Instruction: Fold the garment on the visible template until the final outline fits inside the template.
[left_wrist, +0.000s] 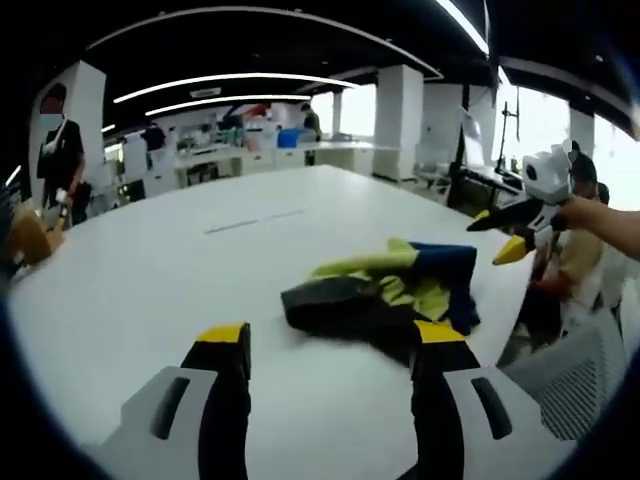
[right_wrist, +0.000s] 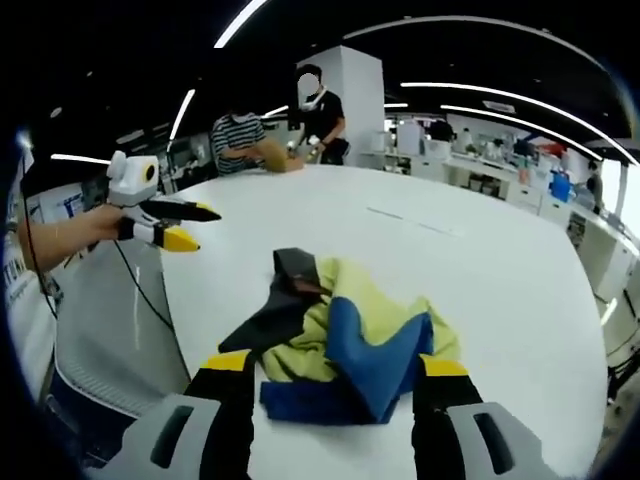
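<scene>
While garment (right_wrist: 340, 345) lay crumpled near table (left_wrist: 200, 270) edge, you held both grippers (left_wrist: 330, 345) (right_wrist: 330, 375) apart, empty. Risk: careless pull could drag it off edge; no template outline seen.

Crumpled garment (left_wrist: 385, 295) near the edge of the white tabletop (left_wrist: 180, 270).

It lies in a loose, unfolded heap of three colours: black or dark grey cloth, yellow-green cloth and blue cloth, bunched over one another. In the right gripper view the garment (right_wrist: 345, 345) shows a dark flap raised at its far side, yellow-green cloth across the middle and a blue panel with a notched edge spread toward the camera. No template outline can be made out on the tabletop (right_wrist: 480, 270) around it.
</scene>
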